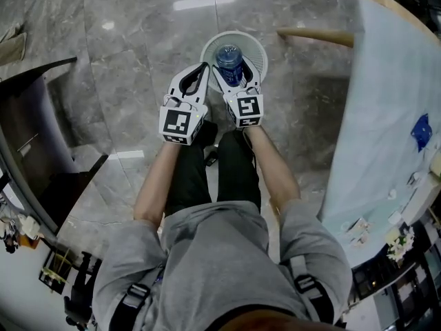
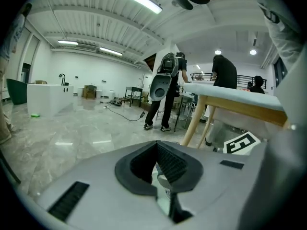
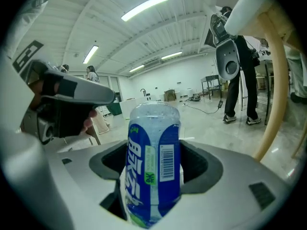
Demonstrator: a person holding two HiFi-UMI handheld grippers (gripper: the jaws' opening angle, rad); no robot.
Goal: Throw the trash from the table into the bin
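While the bottle hung over the bin, the scene read so:
right gripper (image 1: pixel 236 81): jaws clamped round the body of a plastic bottle (image 3: pixel 153 162) with a blue label; far end stuck out past the jaws.
why held so: likely carried over the opening so that letting go drops it straight in.
left gripper (image 1: pixel 198 74): jaws together, nothing between them; just beside the right one, seemingly idle.
bin (image 1: pixel 257 43): white mesh, round, on the grey floor, directly under the bottle; bottle not yet let go.
bin contents: bottle blocked most of the inside; nothing else made out.
table (image 1: pixel 386 102): pale cloth, at the person's right, apart from the bin.
on table: blue scrap (image 1: pixel 422 131) and small bits near the edge; probably more trash to fetch.
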